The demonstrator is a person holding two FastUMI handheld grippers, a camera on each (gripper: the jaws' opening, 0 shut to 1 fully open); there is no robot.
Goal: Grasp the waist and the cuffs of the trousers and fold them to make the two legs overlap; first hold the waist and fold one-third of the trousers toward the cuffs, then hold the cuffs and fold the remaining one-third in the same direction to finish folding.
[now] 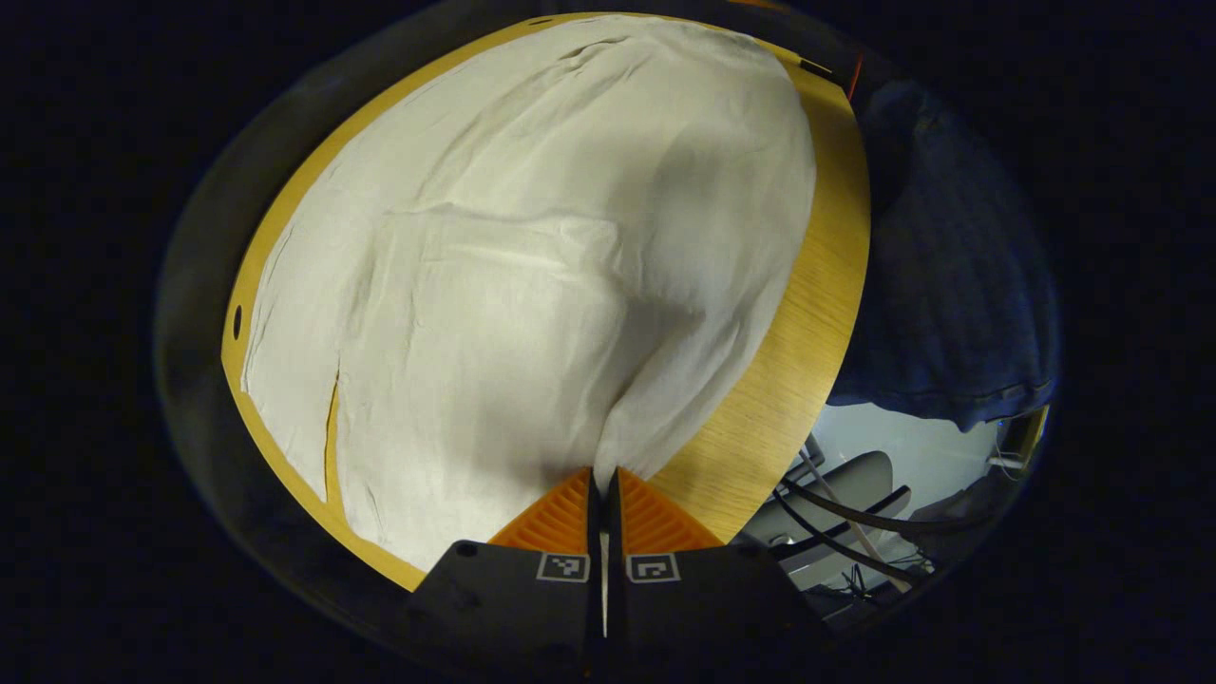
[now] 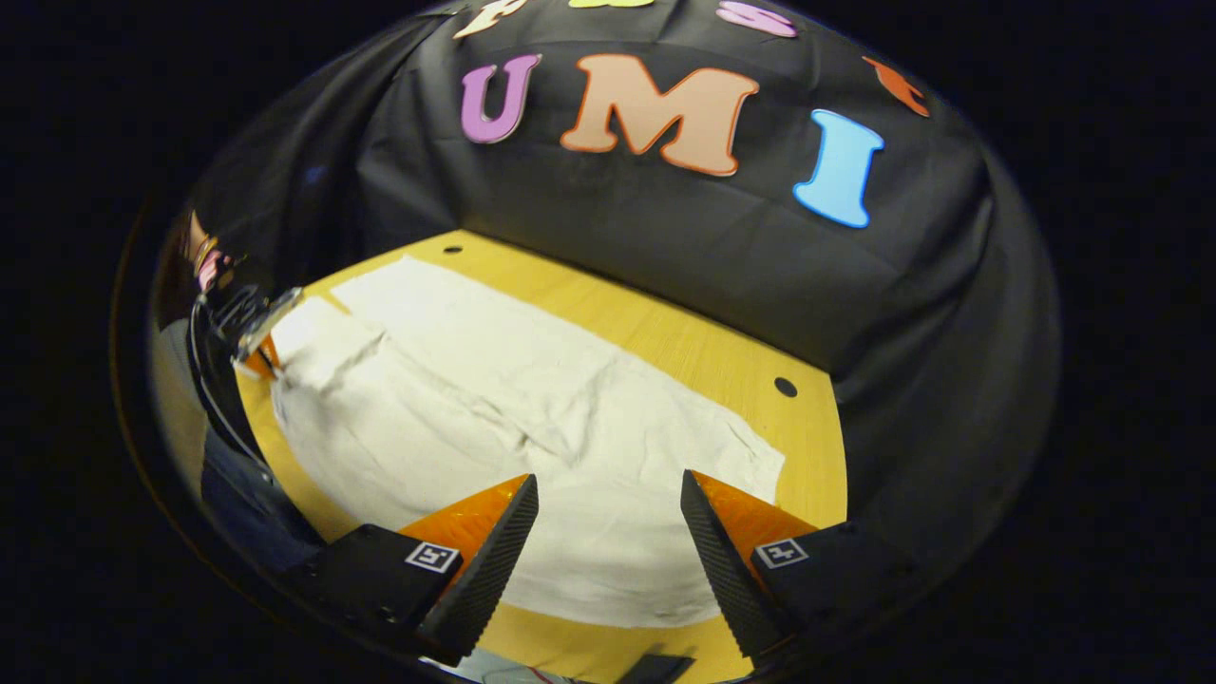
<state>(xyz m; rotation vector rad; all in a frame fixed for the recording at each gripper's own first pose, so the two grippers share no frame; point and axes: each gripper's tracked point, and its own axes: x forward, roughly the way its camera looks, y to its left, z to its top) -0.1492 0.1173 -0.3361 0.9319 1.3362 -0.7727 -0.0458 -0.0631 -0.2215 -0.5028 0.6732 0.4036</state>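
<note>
Cream trousers (image 1: 532,285) lie spread over a yellow wooden table (image 1: 807,332). In the left gripper view my left gripper (image 1: 601,472) is shut on a raised fold of the cloth near the table's edge, and the fabric rises in a ridge to the fingers. In the right gripper view the trousers (image 2: 494,418) stretch from far left to near right. My right gripper (image 2: 608,480) hangs open just above their near end, with nothing between the fingers. The left gripper (image 2: 255,328) shows far off at the trousers' other end, held by a hand (image 2: 204,258).
A person in a dark blue garment (image 1: 950,285) stands beside the table. Cables and a grey chair base (image 1: 845,494) lie on the floor below. The black booth wall (image 2: 665,247) rises behind the table. Small holes (image 2: 785,387) mark the tabletop.
</note>
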